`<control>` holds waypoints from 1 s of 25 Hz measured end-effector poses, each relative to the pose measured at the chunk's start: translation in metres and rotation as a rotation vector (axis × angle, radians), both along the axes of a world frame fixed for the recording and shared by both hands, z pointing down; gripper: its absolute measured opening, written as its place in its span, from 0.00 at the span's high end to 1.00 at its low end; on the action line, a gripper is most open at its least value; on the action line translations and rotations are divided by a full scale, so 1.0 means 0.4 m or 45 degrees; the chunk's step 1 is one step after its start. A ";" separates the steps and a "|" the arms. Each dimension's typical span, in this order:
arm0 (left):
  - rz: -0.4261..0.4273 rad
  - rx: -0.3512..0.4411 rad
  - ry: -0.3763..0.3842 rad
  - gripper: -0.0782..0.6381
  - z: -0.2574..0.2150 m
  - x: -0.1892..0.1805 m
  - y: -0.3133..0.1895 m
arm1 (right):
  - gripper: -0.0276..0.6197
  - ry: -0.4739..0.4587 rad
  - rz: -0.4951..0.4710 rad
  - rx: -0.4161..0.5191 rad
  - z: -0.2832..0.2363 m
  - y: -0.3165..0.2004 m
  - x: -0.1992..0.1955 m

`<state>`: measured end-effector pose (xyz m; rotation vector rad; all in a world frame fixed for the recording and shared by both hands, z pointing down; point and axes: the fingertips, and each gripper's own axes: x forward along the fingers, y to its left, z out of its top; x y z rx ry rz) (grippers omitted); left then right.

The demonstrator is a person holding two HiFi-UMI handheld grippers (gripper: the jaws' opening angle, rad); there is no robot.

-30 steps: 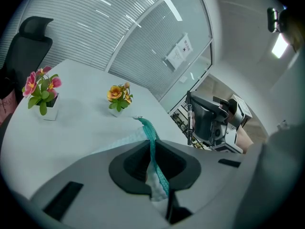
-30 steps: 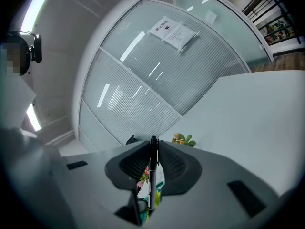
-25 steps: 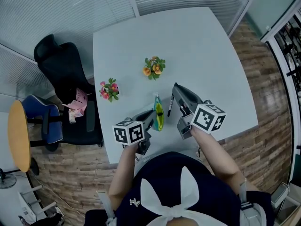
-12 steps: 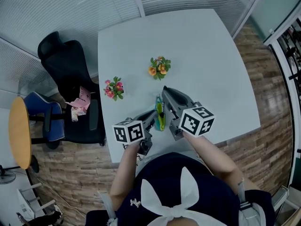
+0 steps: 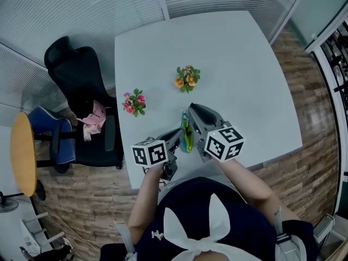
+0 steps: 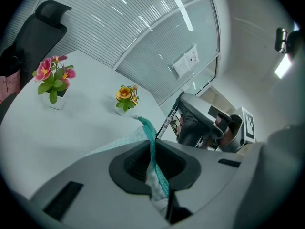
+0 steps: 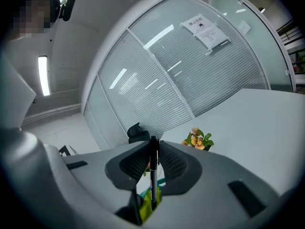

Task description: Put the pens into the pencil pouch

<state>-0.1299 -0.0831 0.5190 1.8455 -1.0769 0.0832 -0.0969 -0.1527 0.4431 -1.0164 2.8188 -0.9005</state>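
Gripping a pen (image 7: 153, 175), right gripper (image 5: 191, 113) jaws now closer to pouch (image 5: 186, 138), left gripper (image 5: 175, 136) jaws clamping its edge.

A pink flower pot (image 5: 134, 103) stands near the left edge of the pale surface (image 5: 239, 58), an orange flower pot (image 5: 187, 78) nearer its middle. A black office chair (image 5: 73, 83) sits beside that edge.

White table (image 5: 244, 64) bears 2 pots: pink flowers (image 5: 134, 102), orange flowers (image 5: 187, 78).
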 end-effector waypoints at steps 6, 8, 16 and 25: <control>0.009 0.000 0.008 0.83 -0.003 -0.002 0.003 | 0.86 0.066 -0.003 0.024 0.022 0.022 0.013; 0.015 0.000 0.010 0.83 -0.002 -0.001 0.003 | 0.86 0.084 -0.005 0.024 0.030 0.030 0.017; 0.040 -0.005 0.016 0.83 0.002 0.002 -0.001 | 0.86 0.193 -0.037 0.070 0.056 0.055 0.020; 0.067 -0.004 0.026 0.83 0.003 0.006 -0.001 | 0.85 0.282 -0.061 0.078 0.083 0.082 0.019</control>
